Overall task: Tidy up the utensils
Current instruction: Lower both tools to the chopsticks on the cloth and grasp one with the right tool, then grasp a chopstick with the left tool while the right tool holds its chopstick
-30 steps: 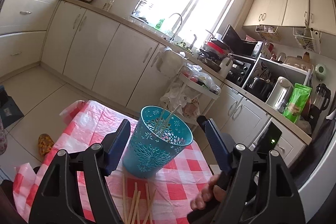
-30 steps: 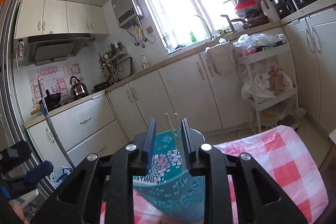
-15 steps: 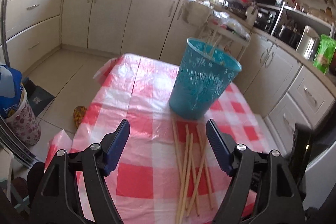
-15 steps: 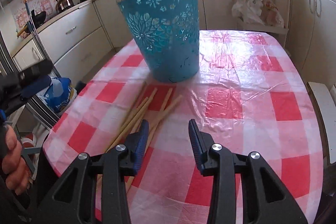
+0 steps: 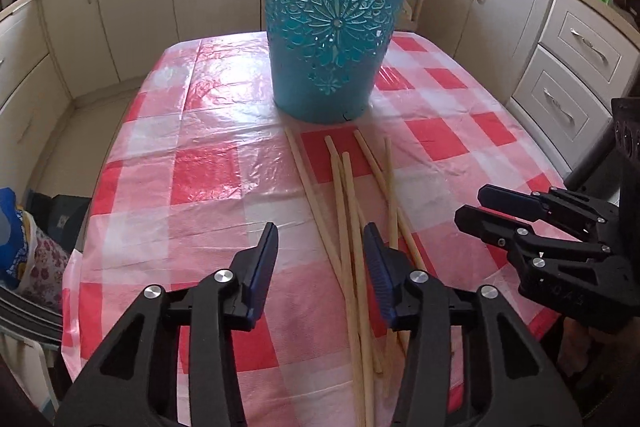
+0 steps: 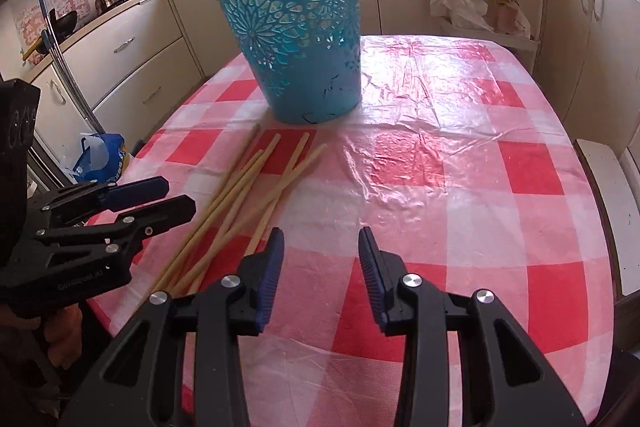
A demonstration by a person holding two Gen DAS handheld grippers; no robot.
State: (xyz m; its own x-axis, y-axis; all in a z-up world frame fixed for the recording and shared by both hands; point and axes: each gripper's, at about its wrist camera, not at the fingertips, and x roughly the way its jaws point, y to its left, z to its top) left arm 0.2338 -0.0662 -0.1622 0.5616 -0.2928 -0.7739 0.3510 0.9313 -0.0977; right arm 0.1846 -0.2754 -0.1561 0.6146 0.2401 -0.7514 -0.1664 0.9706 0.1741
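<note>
- Left gripper (image 5: 320,259): jaws closing, still apart, chopsticks (image 5: 348,211) lying on the desk (image 5: 208,163) between them, untouched
- Right gripper (image 6: 320,259): jaws apart, empty; chopsticks just left of them
- Teal bucket (image 5: 332,39) stands beyond both

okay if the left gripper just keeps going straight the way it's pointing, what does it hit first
Most likely the loose chopsticks lying on the checked tablecloth. The left gripper points down at them, its jaws closing with nothing gripped yet. The teal basket stands farther on; depth is uncertain.
</note>
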